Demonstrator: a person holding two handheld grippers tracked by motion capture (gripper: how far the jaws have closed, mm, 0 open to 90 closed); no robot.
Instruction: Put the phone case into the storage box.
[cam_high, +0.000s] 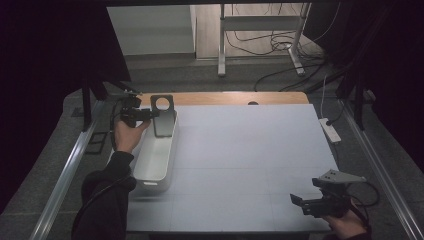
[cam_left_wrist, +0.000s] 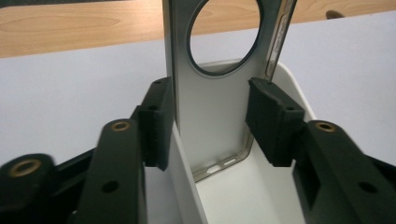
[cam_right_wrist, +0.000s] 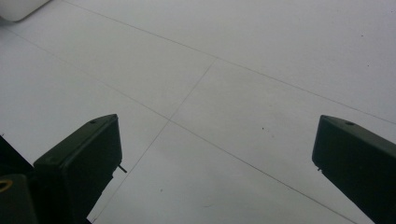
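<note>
With the left gripper (cam_left_wrist: 205, 123) spread around the metal plate (cam_left_wrist: 212, 107) at frame centre (leaning in the white bin (cam_left_wrist: 292, 86)), back straight out without nudging it.

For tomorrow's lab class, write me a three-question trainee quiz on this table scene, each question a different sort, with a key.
1. True or false: the metal plate with the round hole lies flat on the table.
2. Which tongs are at the white bin? A) left tongs B) right tongs
3. Fill in: the right tongs hover over the table with ____ between their jaws.

Key
1. False: it stands upright at the bin's far end.
2. A: their pads flank the plate with gaps on both sides.
3. Nothing.
</note>
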